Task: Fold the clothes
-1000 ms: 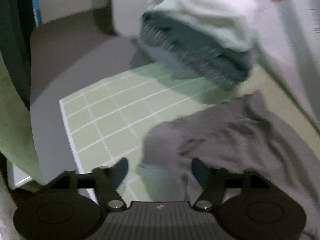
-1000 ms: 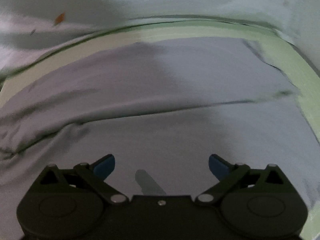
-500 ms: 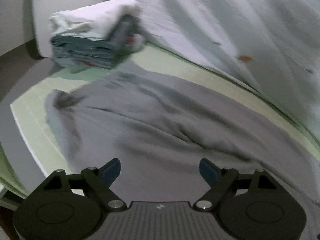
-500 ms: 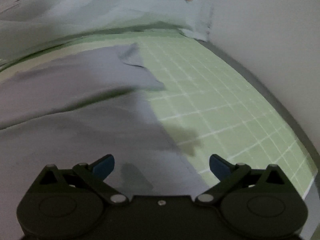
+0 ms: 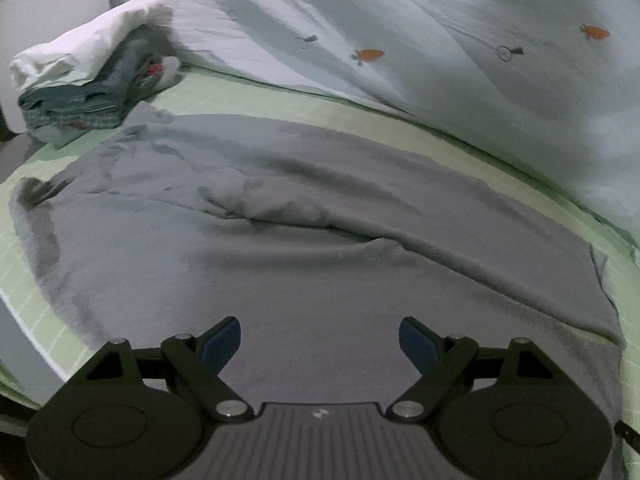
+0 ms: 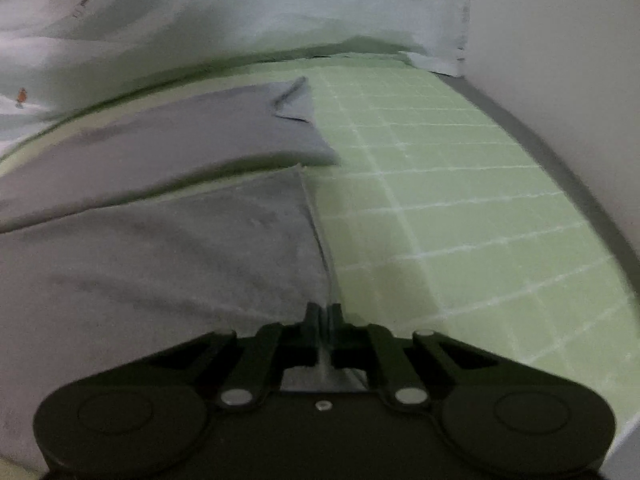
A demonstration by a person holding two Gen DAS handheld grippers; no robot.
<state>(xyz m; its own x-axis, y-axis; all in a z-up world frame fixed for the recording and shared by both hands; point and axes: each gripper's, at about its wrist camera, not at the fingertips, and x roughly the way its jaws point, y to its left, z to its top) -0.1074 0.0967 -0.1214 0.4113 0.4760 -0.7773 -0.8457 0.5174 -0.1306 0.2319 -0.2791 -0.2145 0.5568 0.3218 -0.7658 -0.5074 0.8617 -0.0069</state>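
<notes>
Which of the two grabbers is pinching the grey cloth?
The right gripper. Its jaws are shut on the edge of the grey garment beside the green mat. The left gripper is wide open above the cloth, holding nothing.

Dim, flat indoor light in both views, with a cool grey cast. Soft shadows in folds of the grey garment [image 5: 320,264]. Strong fisheye bending and dark vignetting at all corners. Slight motion blur in the right wrist view; no glare.
</notes>
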